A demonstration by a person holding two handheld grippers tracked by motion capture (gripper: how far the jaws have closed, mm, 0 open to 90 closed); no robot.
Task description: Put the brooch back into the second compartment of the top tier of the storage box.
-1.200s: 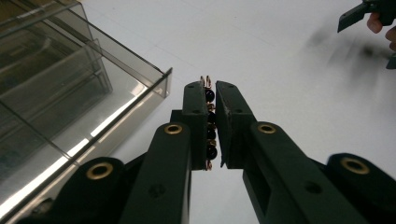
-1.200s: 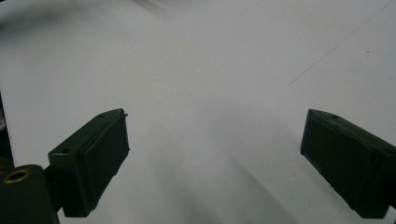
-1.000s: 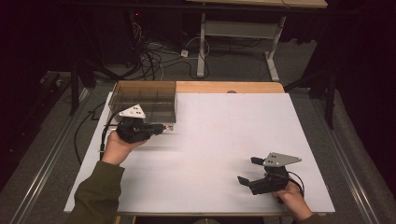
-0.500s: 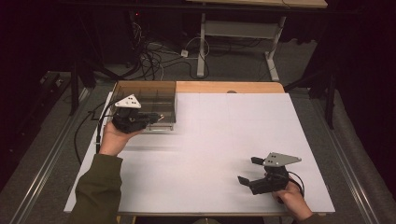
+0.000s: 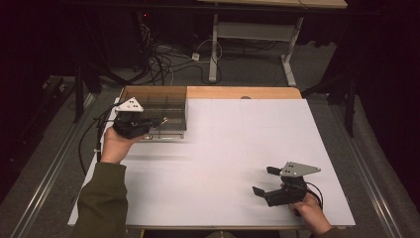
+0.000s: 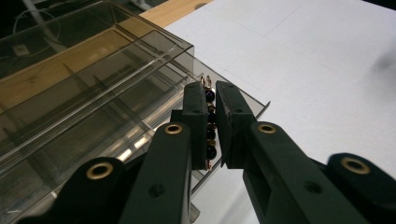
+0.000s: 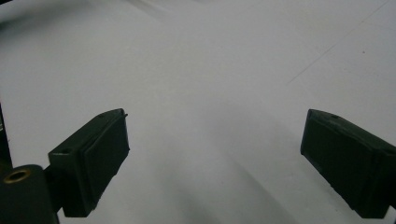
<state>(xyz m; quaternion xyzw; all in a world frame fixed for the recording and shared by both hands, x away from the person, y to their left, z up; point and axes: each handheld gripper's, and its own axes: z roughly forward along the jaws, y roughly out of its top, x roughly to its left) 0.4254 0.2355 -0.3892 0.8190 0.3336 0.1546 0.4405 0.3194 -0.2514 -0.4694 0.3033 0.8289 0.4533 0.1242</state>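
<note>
My left gripper (image 5: 154, 121) hovers at the front left of a clear compartment box (image 5: 173, 101), its tips over the box's front edge. In the left gripper view the jaws (image 6: 210, 91) are shut on a thin strip of small dark beads with copper-coloured pins (image 6: 208, 136), held upright between the pads above the box's wall (image 6: 140, 56). My right gripper (image 5: 263, 180) rests near the table's front right, held by a hand. In the right gripper view (image 7: 215, 144) its jaws stand wide open over bare white table, with nothing between them.
The white table top (image 5: 237, 144) spreads between the two hands, with a wooden strip (image 5: 242, 92) along its back edge. Cables (image 5: 163, 62) and a desk frame (image 5: 247, 34) lie on the floor behind. A black cable (image 5: 86, 144) trails off the table's left edge.
My left gripper has moved left and away from me toward the clear box, still shut on the beaded strip. The right gripper has stayed where it was, open.
</note>
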